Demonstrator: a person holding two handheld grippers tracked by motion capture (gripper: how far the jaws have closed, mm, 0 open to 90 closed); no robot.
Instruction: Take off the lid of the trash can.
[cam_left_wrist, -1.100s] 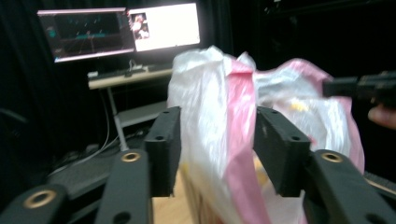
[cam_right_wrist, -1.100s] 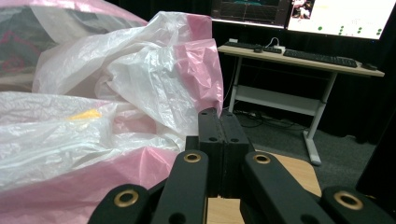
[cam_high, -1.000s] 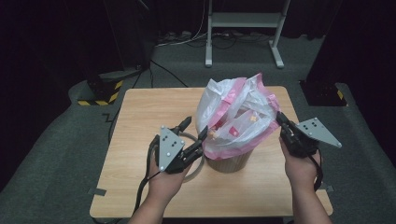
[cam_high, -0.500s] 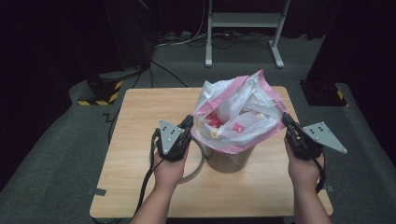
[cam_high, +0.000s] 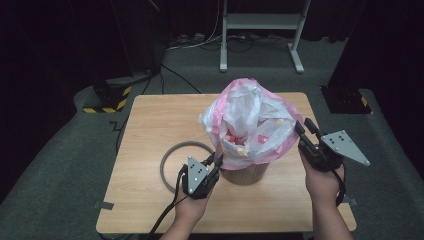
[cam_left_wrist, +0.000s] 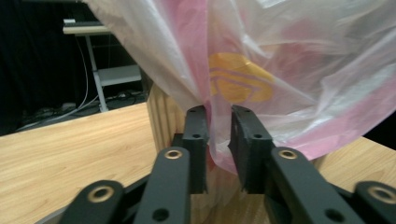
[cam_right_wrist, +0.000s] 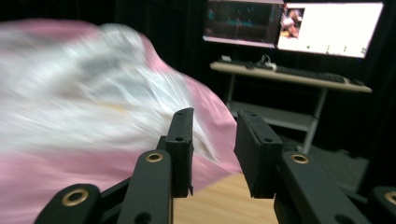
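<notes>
1. Standing upright in the wooden bucket (cam_high: 246, 173) at the middle of the table (cam_high: 150, 120), the pink-and-white plastic bag (cam_high: 250, 122) runs its long axis straight up, mouth billowing skyward.
2. Nearest us, the left gripper (cam_left_wrist: 219, 133) sits low at the bucket's left side; its 2 jaws have just been opening, and a fold of the bag's skirt hangs in the gap between them, pads slightly apart.
3. A brown ring (cam_high: 172, 160) lies flat, just left of that gripper.
4. Farther right, the right gripper (cam_high: 304, 128) hovers beside the bag's right flank, jaws just opened, spread, nothing between them.
</notes>
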